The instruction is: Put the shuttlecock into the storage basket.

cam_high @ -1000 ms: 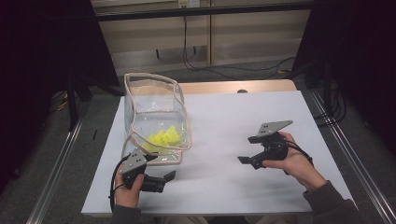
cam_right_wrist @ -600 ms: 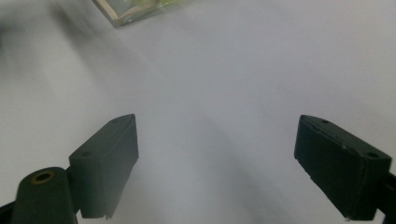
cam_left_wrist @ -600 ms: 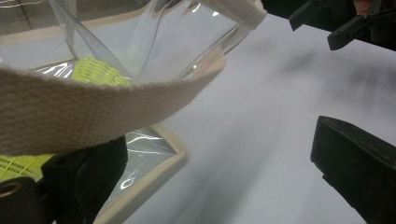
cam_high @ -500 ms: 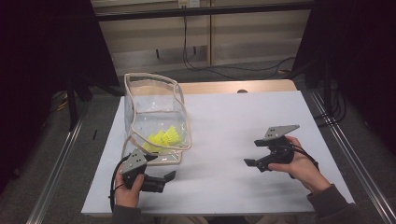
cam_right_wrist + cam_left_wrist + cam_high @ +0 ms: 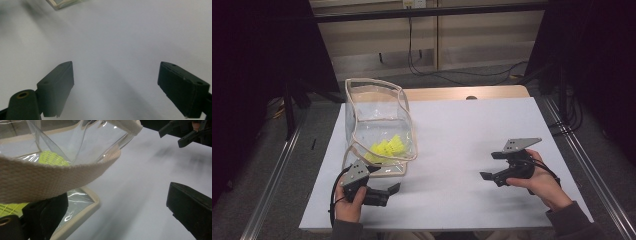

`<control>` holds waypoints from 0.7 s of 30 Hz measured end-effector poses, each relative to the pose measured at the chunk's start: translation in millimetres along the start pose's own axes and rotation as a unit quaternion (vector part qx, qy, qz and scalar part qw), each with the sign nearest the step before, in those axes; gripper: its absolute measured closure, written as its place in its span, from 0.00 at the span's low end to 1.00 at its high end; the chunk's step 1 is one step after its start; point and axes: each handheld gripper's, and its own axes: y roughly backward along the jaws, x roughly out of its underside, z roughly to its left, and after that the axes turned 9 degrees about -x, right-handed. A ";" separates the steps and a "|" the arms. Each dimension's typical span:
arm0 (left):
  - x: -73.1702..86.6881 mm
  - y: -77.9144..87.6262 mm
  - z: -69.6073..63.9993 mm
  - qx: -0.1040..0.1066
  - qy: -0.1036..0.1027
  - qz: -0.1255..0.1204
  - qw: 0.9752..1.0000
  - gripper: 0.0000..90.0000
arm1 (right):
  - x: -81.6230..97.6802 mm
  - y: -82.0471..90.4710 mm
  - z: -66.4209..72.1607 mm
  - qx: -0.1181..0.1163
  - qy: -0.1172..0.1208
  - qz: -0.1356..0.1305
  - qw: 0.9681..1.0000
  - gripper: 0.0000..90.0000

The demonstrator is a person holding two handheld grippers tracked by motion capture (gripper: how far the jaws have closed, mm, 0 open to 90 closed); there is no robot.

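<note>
A clear plastic bag (image 5: 377, 120) with beige webbing trim stands open on the white table (image 5: 462, 135), with several yellow-green pieces (image 5: 387, 148) at its bottom. My left gripper (image 5: 387, 179) sits at the bag's near corner, jaws open. In the left gripper view the beige strap (image 5: 50, 177) crosses just above the left jaw, the bag's base edge (image 5: 85, 207) lies between the jaws of the left gripper (image 5: 112, 202), and perforated yellow pieces (image 5: 52, 158) show through the plastic. My right gripper (image 5: 490, 166) is low over bare table at the right, open. Nothing lies between the jaws of the right gripper (image 5: 116, 75).
White table surface stretches between the bag and the right hand. A wooden strip (image 5: 462, 93) borders the far edge, with metal rails (image 5: 582, 165) along both sides. The other gripper (image 5: 185, 132) shows far off in the left gripper view. A bag corner (image 5: 62, 3) shows in the right gripper view.
The right hand has drifted a little to the right, toward the near edge and lower, jaws still wide. The left hand and the bag have stayed put.
</note>
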 end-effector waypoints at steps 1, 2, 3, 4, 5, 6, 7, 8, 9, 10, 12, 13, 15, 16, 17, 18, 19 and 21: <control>0.0 -0.1 0.0 0.000 0.000 0.000 1.000 0.04 | 1.1 0.6 -0.4 0.000 0.001 0.000 1.000 0.15; 0.1 -0.1 0.1 0.000 -0.001 0.001 1.000 0.04 | 2.1 1.2 -0.3 0.000 -0.001 -0.001 1.000 0.15; 0.1 -0.2 0.0 0.001 -0.001 0.001 1.000 0.04 | 3.0 1.9 -0.4 0.001 -0.002 -0.003 1.000 0.15; 0.1 -0.2 0.0 0.000 -0.002 0.002 1.000 0.04 | 3.6 2.2 -0.5 0.000 -0.003 -0.004 1.000 0.15; 0.1 -0.1 0.0 0.000 -0.002 0.002 1.000 0.04 | 4.6 3.0 -0.5 0.000 -0.002 -0.006 1.000 0.15; 0.0 0.0 0.2 0.001 -0.002 0.003 1.000 0.04 | 5.3 3.4 -0.2 0.002 -0.003 -0.008 1.000 0.15; 0.0 0.0 0.2 0.000 -0.002 0.003 1.000 0.04 | 6.0 3.9 -0.1 0.002 -0.003 -0.009 1.000 0.15; 0.1 -0.1 0.2 0.001 -0.002 0.002 1.000 0.04 | 6.6 4.2 -0.1 0.004 -0.001 -0.009 1.000 0.15; 0.1 -0.2 0.2 0.001 -0.001 0.001 1.000 0.04 | 7.3 4.4 0.2 0.003 -0.002 -0.011 1.000 0.15; 0.1 -0.2 0.1 0.001 -0.001 0.002 1.000 0.04 | 7.9 4.4 0.2 0.004 -0.002 -0.011 1.000 0.15; 0.1 -0.1 0.1 0.001 -0.001 0.002 1.000 0.04 | 8.9 4.6 0.4 0.004 -0.002 -0.009 1.000 0.15; 0.1 -0.1 0.1 0.001 -0.001 0.002 1.000 0.04 | 9.5 4.9 0.3 0.005 -0.003 -0.010 1.000 0.15; 0.0 0.0 0.1 0.001 -0.002 0.002 1.000 0.04 | 11.2 5.8 -0.1 0.006 -0.001 -0.012 1.000 0.15; 0.0 -0.1 0.1 0.001 -0.002 0.001 1.000 0.04 | 12.1 6.2 -0.2 0.004 -0.003 -0.012 1.000 0.15; 0.0 -0.1 0.0 0.001 -0.002 0.001 1.000 0.04 | 12.9 6.4 -0.5 0.004 -0.003 -0.012 1.000 0.15; 0.0 -0.1 -0.1 0.001 -0.001 0.002 1.000 0.04 | 13.7 6.9 -0.7 0.005 -0.005 -0.012 1.000 0.15; 0.0 -0.1 0.0 0.001 -0.002 0.002 1.000 0.04 | 14.5 7.7 -1.3 0.008 -0.006 -0.012 1.000 0.15; 0.0 0.0 -0.2 0.001 -0.001 0.002 1.000 0.04 | 15.5 8.5 -2.3 0.008 -0.005 -0.013 1.000 0.15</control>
